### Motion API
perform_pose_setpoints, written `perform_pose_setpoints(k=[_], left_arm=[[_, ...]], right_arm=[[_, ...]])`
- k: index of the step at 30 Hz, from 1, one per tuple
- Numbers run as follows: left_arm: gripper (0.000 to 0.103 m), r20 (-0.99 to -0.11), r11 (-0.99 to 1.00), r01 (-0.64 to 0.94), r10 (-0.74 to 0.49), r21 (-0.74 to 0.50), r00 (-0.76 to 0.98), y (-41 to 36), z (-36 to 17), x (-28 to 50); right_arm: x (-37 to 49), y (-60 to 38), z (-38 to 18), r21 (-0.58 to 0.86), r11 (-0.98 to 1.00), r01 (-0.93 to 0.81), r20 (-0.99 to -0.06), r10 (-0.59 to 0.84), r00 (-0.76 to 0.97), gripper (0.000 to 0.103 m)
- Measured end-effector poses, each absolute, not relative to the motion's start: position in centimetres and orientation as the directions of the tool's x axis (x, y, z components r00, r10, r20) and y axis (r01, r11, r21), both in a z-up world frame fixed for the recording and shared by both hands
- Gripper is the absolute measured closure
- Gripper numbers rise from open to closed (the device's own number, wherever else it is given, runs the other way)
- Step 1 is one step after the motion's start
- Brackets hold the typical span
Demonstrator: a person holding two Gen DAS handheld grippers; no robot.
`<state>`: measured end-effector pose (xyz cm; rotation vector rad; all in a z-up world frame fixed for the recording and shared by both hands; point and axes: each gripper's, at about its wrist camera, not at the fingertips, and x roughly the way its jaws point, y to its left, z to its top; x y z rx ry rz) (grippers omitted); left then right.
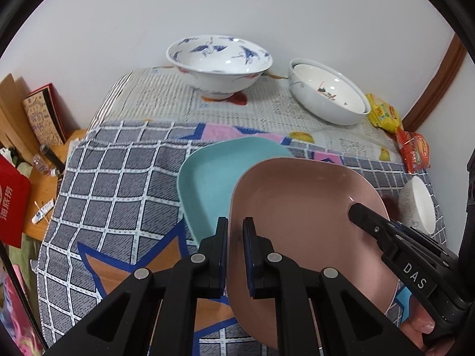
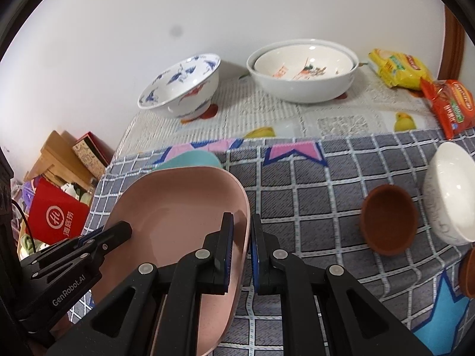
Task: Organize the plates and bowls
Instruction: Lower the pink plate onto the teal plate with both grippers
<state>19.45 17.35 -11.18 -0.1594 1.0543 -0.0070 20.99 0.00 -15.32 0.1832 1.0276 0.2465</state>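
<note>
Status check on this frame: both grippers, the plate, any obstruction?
Left gripper and right gripper each shut on opposite rims of the pink plate. Plate partly overlaps the teal plate. Nothing in the way.

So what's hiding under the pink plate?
A teal plate peeks out from under the pink plate, lying on the checked cloth. Its covered part and anything else beneath stay hidden.
</note>
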Motion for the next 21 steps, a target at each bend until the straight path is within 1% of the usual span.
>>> perform_pose_setpoints(k=[11, 16, 21], left_arm=[[0.093, -0.885, 0.986, -0.1, -0.076, -0.136, 0.459, 18.4, -13.1, 19.9], [0.093, -0.88, 0.985, -0.108, -0.069, -0.135, 0.47, 18.9, -12.8, 20.1], [0.093, -0.873, 0.984, -0.131, -0.04, -0.117, 0.485, 19.7, -12.2, 20.7]], right_arm=[[21.8, 1.3, -17.8, 0.257, 0.957, -0.132, -0.851, 0.289, 0.438, 0.092], [22.4, 1.7, -17.7, 0.261, 0.955, -0.143, -0.849, 0.297, 0.438, 0.092], [23.7, 2.6, -17.6, 0.288, 0.942, -0.173, -0.839, 0.335, 0.429, 0.092]])
